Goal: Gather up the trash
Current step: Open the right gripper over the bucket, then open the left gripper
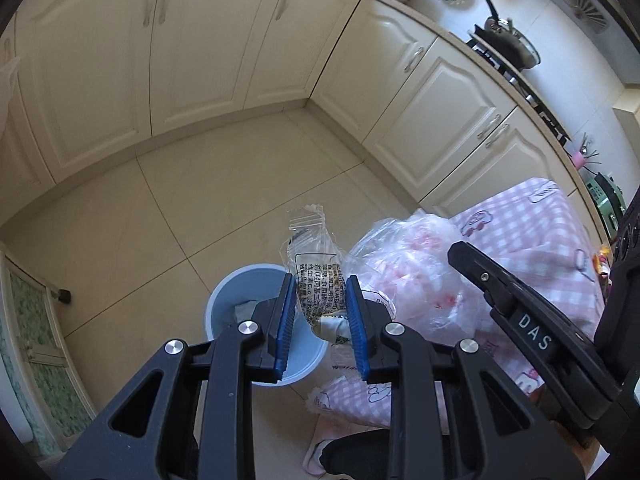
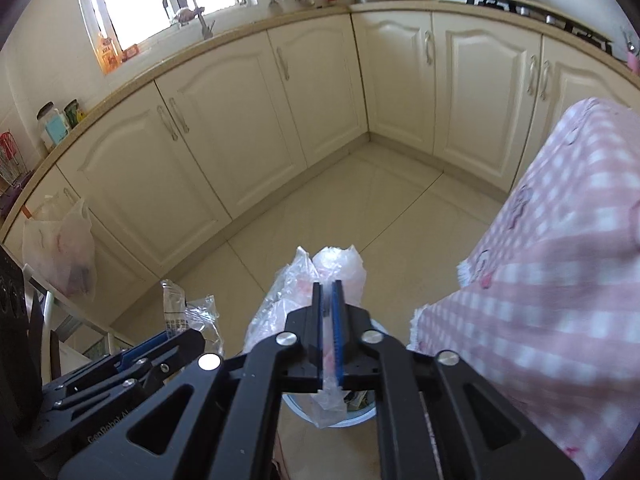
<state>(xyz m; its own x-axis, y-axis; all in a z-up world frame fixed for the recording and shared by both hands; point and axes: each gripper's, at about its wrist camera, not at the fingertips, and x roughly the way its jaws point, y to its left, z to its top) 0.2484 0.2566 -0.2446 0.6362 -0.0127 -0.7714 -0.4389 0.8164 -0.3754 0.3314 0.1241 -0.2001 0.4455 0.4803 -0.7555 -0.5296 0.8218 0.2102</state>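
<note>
My left gripper [image 1: 321,288] has a clear printed wrapper [image 1: 310,254] standing between its blue pads [image 1: 285,312], held above a light blue trash bin [image 1: 236,300] on the floor; the jaws are a hand's width apart with the wrapper pinched loosely between. My right gripper [image 2: 330,292] is shut on a crumpled clear plastic bag with pink marks [image 2: 320,268], held over the same bin [image 2: 340,420]. The bag also shows in the left wrist view [image 1: 416,264], with the right gripper [image 1: 520,312] beside it. The wrapper also shows in the right wrist view [image 2: 180,316].
A table with a pink checked cloth [image 1: 540,232] stands to the right, close to both grippers. Cream kitchen cabinets [image 2: 224,128] line the tiled floor [image 1: 200,200]. A plastic bag [image 2: 60,248] hangs at the left. A pan [image 1: 508,40] sits on the stove.
</note>
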